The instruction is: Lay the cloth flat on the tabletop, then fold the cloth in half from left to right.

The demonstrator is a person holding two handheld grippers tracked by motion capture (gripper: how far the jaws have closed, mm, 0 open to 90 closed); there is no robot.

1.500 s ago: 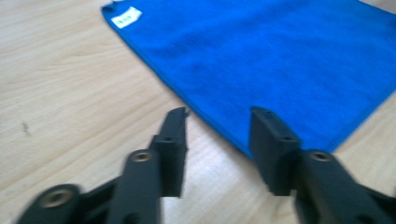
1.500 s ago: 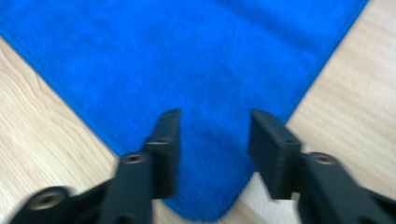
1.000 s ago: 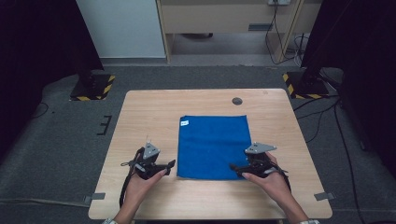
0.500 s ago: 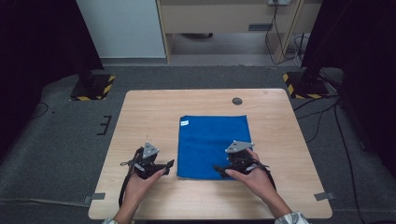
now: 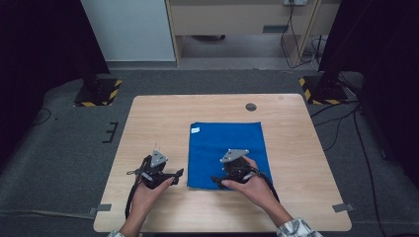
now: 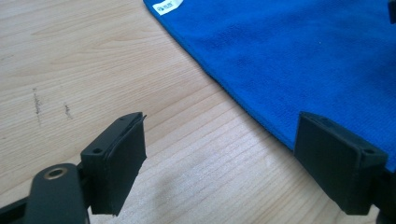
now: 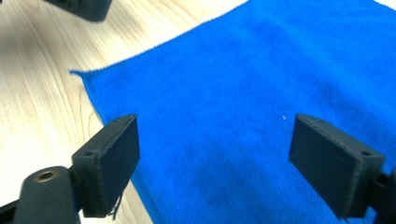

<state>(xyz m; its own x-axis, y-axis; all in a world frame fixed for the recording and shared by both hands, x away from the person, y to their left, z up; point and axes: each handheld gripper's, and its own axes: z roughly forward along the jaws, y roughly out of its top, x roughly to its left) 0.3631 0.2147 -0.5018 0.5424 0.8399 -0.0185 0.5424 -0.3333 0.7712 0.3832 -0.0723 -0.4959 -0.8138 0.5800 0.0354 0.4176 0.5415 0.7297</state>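
Tongs first: the right tongs [image 5: 217, 179] hang released above the near part of the blue cloth [image 5: 225, 148], jaws wide with nothing pinched, though they have just been narrowing a little. In the right gripper view the cloth [image 7: 243, 116] spreads under and between the jaws, and its near left corner [image 7: 77, 73] lies off toward ten o'clock. The left tongs [image 5: 177, 173] are released too, resting low over bare wood just beside the cloth's left edge; in the left gripper view that edge [image 6: 247, 105] runs diagonally between the two jaws, one over wood, the other over cloth.

The cloth lies flat and square at the middle of the worktop [image 5: 296, 148], with a small white tag [image 5: 195, 130] at its far left corner, toward eleven o'clock from the left tongs. A dark round hole [image 5: 251, 106] sits in the worktop beyond it at twelve o'clock.

The step in hand looks like taking hold of the near edge, probably for a fold. To do it well, each pair of tongs should settle on a near corner, not on the middle of the cloth. The right tongs seem too far inward; they want to slide toward the near edge. Lower one jaw flat to the wood so that it slips under the hem, then clench on a single layer. Both sides should lift evenly, or the cloth may skew.
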